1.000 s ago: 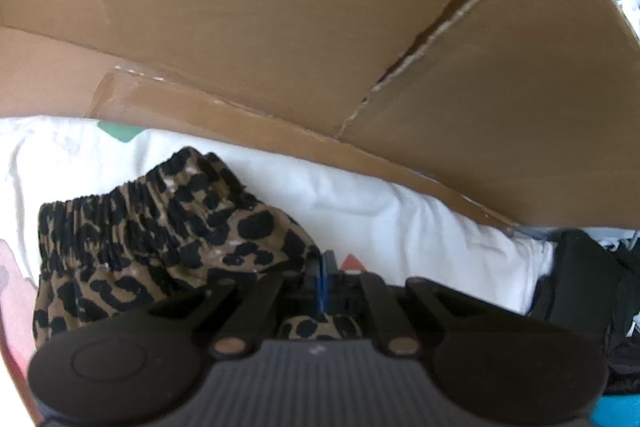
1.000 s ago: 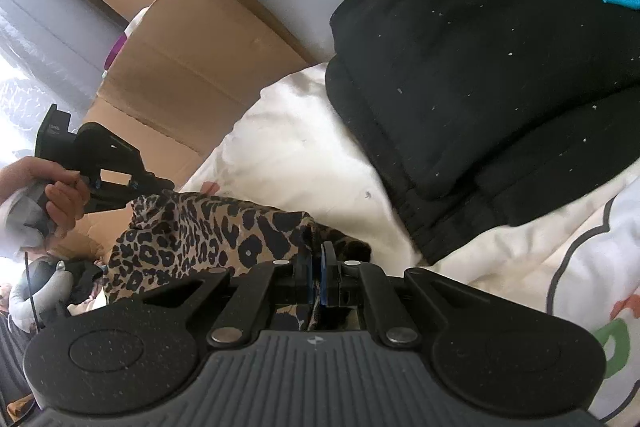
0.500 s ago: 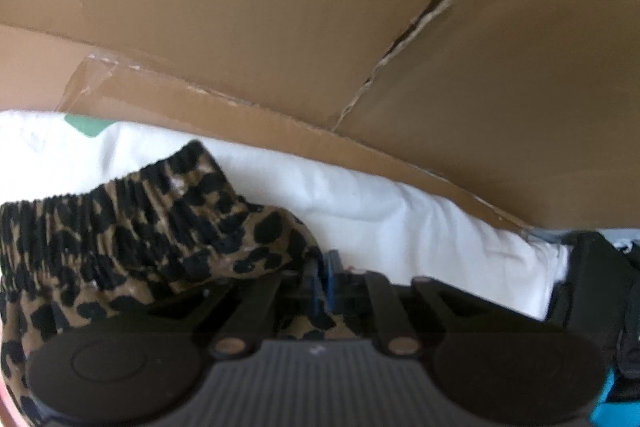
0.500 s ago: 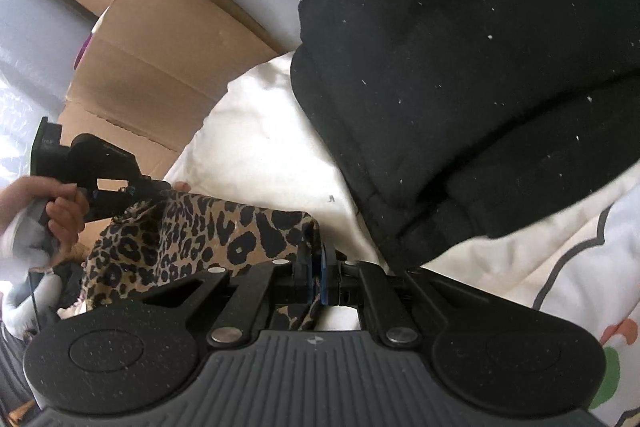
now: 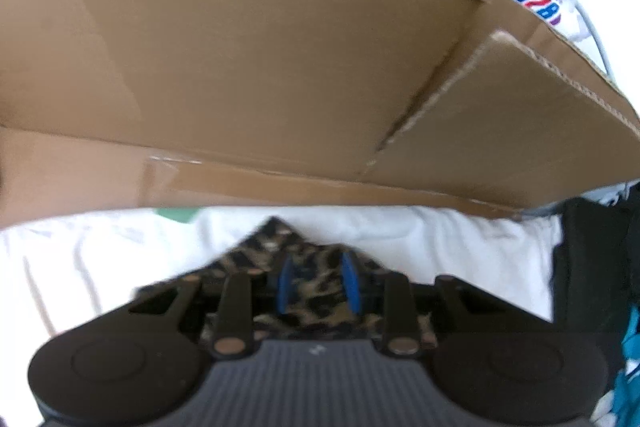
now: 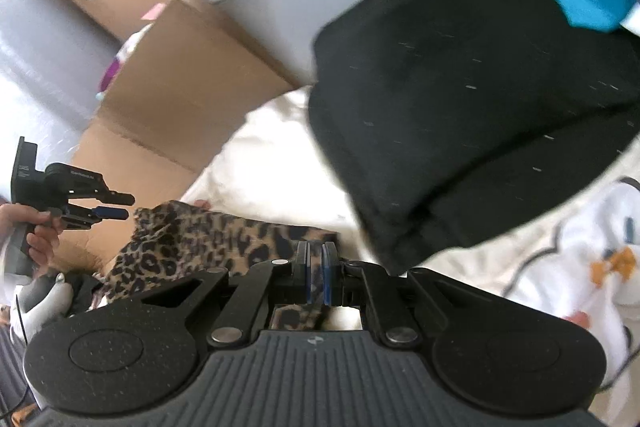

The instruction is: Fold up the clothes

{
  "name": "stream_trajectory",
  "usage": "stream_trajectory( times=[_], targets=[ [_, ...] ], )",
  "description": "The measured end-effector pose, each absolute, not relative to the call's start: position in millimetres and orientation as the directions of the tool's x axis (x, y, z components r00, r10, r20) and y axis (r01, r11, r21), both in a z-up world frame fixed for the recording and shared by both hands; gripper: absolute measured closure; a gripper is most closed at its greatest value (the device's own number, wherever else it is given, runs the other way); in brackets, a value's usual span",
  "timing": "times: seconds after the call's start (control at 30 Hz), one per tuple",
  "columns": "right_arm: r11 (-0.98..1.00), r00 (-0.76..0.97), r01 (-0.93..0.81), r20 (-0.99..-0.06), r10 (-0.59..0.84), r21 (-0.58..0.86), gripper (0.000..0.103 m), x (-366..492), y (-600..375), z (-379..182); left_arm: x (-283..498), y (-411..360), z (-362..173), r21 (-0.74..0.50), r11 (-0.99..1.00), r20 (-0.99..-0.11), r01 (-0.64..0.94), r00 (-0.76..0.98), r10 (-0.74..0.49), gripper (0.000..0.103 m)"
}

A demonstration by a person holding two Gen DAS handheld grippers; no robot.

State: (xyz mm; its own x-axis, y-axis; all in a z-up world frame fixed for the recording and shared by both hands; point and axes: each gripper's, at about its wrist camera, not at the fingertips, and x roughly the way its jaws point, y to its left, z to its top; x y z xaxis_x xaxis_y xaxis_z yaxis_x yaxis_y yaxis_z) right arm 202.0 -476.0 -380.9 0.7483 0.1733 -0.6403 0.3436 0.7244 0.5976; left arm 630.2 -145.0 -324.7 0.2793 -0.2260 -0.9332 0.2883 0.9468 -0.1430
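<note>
**Item: leopard-print garment, with tongs and surroundings, listed near to far**

1. Right gripper (image 6: 316, 277): jaws narrow, with a fold of the leopard-print garment (image 6: 192, 247) in the slot and more of it hanging below. Whether the pads bite or only flank the cloth cannot be told.
2. Garment: a bunched, layered strip on the white bedding (image 6: 272, 167). Its long axis runs from the right gripper leftward to the left gripper (image 6: 120, 207). How neatly it is folded cannot be told through the blur.
3. Left gripper (image 5: 318, 283): jaws wide and holding nothing. In its own view, leopard cloth (image 5: 272, 243) shows in the gap. The right wrist view puts the tips just beside the strip's far left end, apart from it. A hand (image 6: 36, 231) holds the grip.
4. Nearer tool: the right gripper is at the cloth, and the left is just off its other end.
5. Open room: bare bedding (image 5: 440, 247) lies beyond the strip.
6. Limits: a folded black garment (image 6: 460, 127) lies close on the right. A cardboard box (image 5: 260, 47) closes off the far edge of the bedding.
</note>
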Motion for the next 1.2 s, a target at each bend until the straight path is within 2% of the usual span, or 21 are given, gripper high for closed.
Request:
stream_trajectory(
  times=[0.13,0.27,0.5,0.67,0.9,0.97,1.2],
  targets=[
    [0.747,0.759,0.316,-0.628,0.172,0.585,0.098,206,-471,-373,629,-128,-331,-0.119,0.934,-0.954,0.336,0.223,-0.201,0.075],
    [0.764,0.732,0.330,-0.661,0.163,0.554,0.098,220,-467,-384,625,-131,-349,-0.095,0.911,-0.963,0.402,0.196,-0.187,0.076],
    [0.813,0.666,0.356,-0.735,0.126,0.461,0.095,229,-459,-399,635,-137,-384,-0.085,0.930,-0.950,0.358,0.252,-0.184,0.075],
    [0.827,0.655,0.353,-0.746,0.116,0.438,0.096,229,-460,-401,639,-141,-397,-0.070,0.935,-0.937,0.348,0.298,-0.181,0.075],
    [0.823,0.660,0.383,-0.748,0.076,0.421,0.095,226,-463,-394,641,-138,-376,-0.094,0.929,-0.931,0.359,0.299,-0.209,0.075],
    [0.828,0.669,0.364,-0.738,0.086,0.426,0.098,224,-461,-390,633,-134,-365,-0.099,0.916,-0.928,0.388,0.297,-0.226,0.075],
    [0.847,0.682,0.280,-0.715,0.155,0.452,0.098,219,-443,-384,593,-112,-345,-0.065,0.860,-0.940,0.506,0.258,-0.223,0.076]
  ],
)
